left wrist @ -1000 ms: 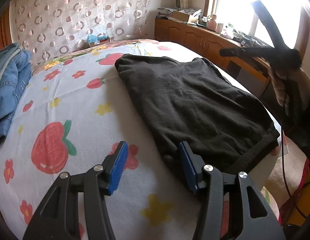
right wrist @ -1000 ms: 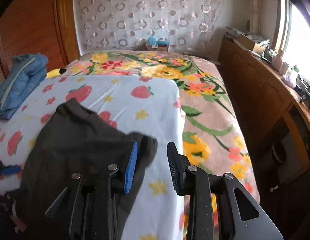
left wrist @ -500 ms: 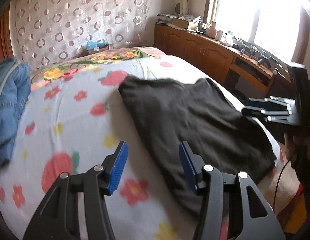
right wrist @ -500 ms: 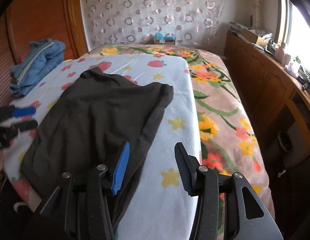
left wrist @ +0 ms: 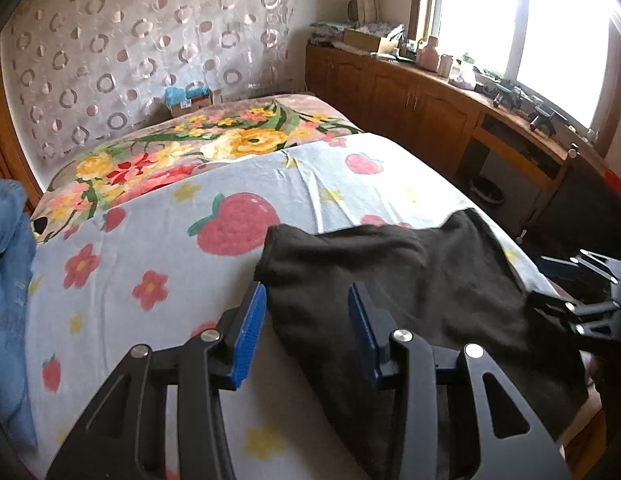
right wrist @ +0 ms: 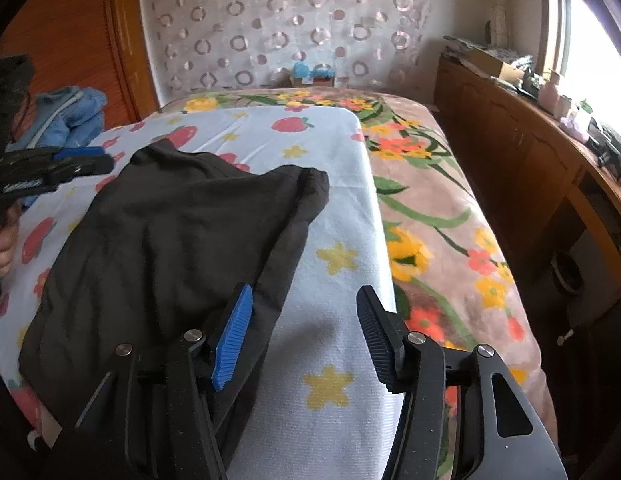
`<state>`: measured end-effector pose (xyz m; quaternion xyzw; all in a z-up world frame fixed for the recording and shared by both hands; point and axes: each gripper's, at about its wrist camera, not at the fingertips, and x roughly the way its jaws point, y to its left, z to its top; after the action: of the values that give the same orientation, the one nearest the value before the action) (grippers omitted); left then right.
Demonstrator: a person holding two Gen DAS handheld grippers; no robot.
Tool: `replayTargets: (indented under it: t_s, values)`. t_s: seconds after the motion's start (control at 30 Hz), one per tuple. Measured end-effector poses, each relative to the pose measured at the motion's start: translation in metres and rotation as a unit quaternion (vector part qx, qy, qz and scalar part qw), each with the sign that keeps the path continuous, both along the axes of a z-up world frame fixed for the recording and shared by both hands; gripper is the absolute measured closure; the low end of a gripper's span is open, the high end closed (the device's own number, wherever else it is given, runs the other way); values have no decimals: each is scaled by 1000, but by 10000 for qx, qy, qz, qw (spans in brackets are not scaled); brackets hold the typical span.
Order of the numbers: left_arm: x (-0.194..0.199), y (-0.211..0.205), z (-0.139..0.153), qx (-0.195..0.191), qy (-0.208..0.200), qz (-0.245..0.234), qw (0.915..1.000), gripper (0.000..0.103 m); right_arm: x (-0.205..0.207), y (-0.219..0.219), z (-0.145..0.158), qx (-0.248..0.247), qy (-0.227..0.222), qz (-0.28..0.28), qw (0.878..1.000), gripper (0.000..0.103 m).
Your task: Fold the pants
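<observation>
Strawberry sheet [right wrist: 342,184], folded black pants [right wrist: 170,240]

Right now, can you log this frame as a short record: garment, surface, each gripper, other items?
garment: black pants, folded, lying flat on the strawberry-print sheet
left gripper: jaws closing, straddling the pants' edge, pads not pressing on it
right gripper: jaws opening, only sheet between them, pants beside its left finger
other items: blue clothes pile at the bed's far left; floral blanket under the sheet
</observation>
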<state>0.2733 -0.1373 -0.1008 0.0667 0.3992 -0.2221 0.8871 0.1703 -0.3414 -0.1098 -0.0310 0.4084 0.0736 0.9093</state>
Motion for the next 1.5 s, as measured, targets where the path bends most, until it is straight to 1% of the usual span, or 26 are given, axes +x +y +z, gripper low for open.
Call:
replayTargets:
  t_s: [0.17,0.33,0.37,0.4,0.43,0.5,0.57,0.6,0.67,0.73,0.8,0.87,0.93,0.97,1.03,1.07,1.2,1.37,1.4,1.43,1.5]
  values:
    - [28,-4,-14,62,247,55,9997,62,0,3,-2,-107,-19,-38,9999,48]
    - [37,-10,-20,141,253,-62,9996,63,1,6,-4,-197,-4,-7,9998,48]
    - [35,-12,-20,168,213,-125,9996,68,0,6,-4,-203,-11,-6,9998,48]
    - [34,-12,-19,168,163,-159,9996,86,0,7,-4,-201,-12,-8,9998,48]
    - [33,-12,-18,175,120,-167,9996,96,1,7,-4,-193,-6,-9,9998,48]
    - [28,-8,-10,112,-71,-111,9999,101,0,7,-5,-170,27,-14,9999,47]
    - [21,5,6,-208,-298,22,9993,101,0,8,-4,-171,38,-13,9998,47]
    - [21,12,11,-271,-343,105,9990,101,-1,9,-4,-193,33,-12,9998,47]
    - [25,22,15,-243,-357,224,9988,101,0,8,-5,-210,32,-12,9998,46]
    - [29,28,12,-200,-262,266,9991,101,0,8,-5,-214,35,-18,9998,46]
    - [30,29,9,-139,-202,296,9993,99,0,8,-6,-212,36,-33,9998,45]
    - [26,30,9,-50,-266,408,9988,98,0,8,-6,-211,42,-58,9998,45]
    - [23,30,9,-79,-239,373,9990,89,0,8,-6,-227,32,-78,9997,44]
    - [22,30,10,-70,-213,359,9991,87,0,8,-6,-247,27,-83,9997,44]
    - [13,30,12,-30,-195,279,9994,79,-2,8,-4,-296,-50,-100,9995,44]
    - [8,31,13,-28,-213,230,9995,77,-2,8,-3,-315,-67,-108,9994,44]
    - [-22,32,20,-31,-317,53,9995,68,-12,9,7,-382,-210,-119,9990,44]
    - [-67,31,24,-131,-244,-220,9994,62,-39,9,27,-46,-360,-116,9993,44]
    - [-75,31,23,-158,-236,-262,9993,59,-45,10,29,-14,-368,-109,9993,44]
    - [-84,29,23,-172,-226,-323,9991,55,-51,13,31,15,-376,-108,9992,44]
    - [-97,27,22,-186,-231,-424,9987,51,-61,16,32,65,-366,-115,9992,44]
